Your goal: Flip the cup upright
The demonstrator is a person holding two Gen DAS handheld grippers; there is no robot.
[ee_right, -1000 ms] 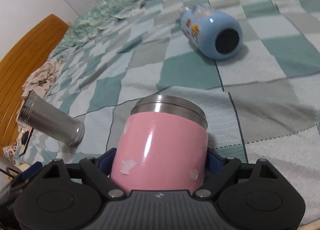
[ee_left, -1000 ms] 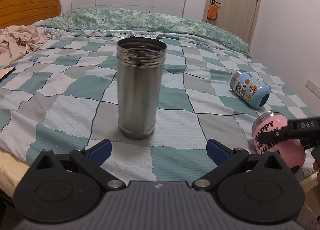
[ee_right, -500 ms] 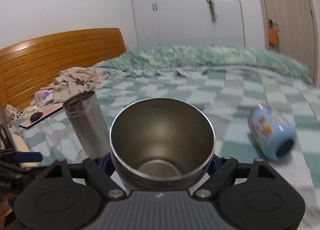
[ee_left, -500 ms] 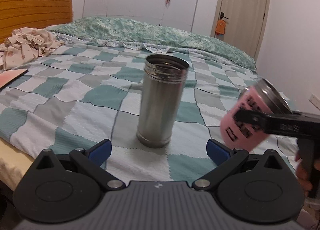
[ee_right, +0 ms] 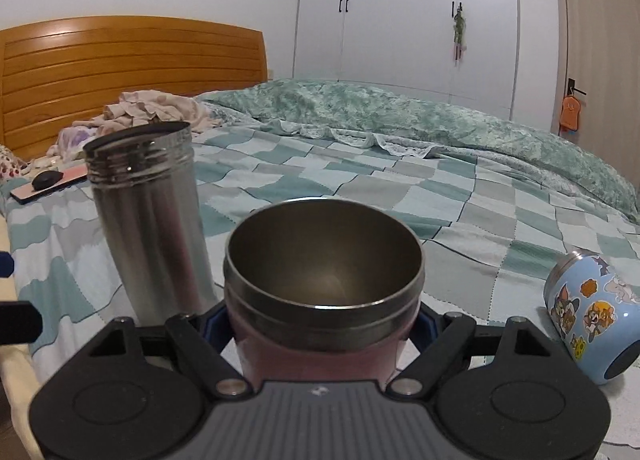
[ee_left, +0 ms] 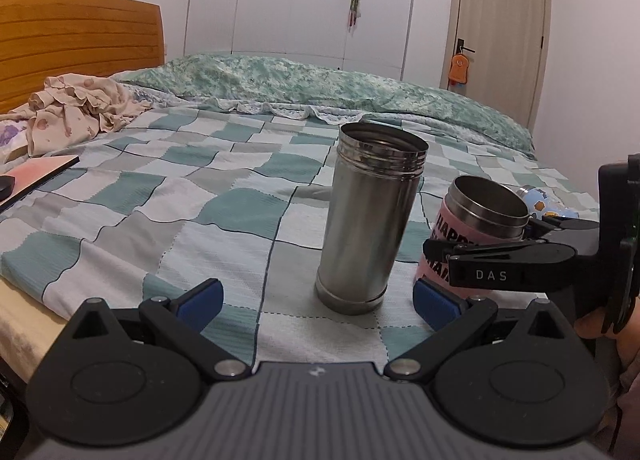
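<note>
My right gripper (ee_right: 320, 326) is shut on the pink cup (ee_right: 320, 344), held nearly upright with its steel mouth up; whether its base touches the bed is hidden. The cup also shows in the left wrist view (ee_left: 476, 232), just right of the tall steel tumbler (ee_left: 368, 216), with the right gripper (ee_left: 480, 256) around it. The tumbler stands upright on the checked bedspread and also shows in the right wrist view (ee_right: 148, 220). My left gripper (ee_left: 316, 300) is open and empty, just short of the tumbler. A blue cartoon cup (ee_right: 588, 316) lies on its side at the right.
The checked bedspread (ee_left: 224, 212) covers the bed, whose near edge runs along the left. A pile of clothes (ee_left: 72, 116) and a pink book (ee_left: 36, 176) with a dark object lie at the far left. A green quilt (ee_left: 320, 84) lies behind.
My right gripper lifted the pink cup from lying on its side and turned it mouth up, then brought it down beside the steel tumbler. My left gripper drew back slightly.
</note>
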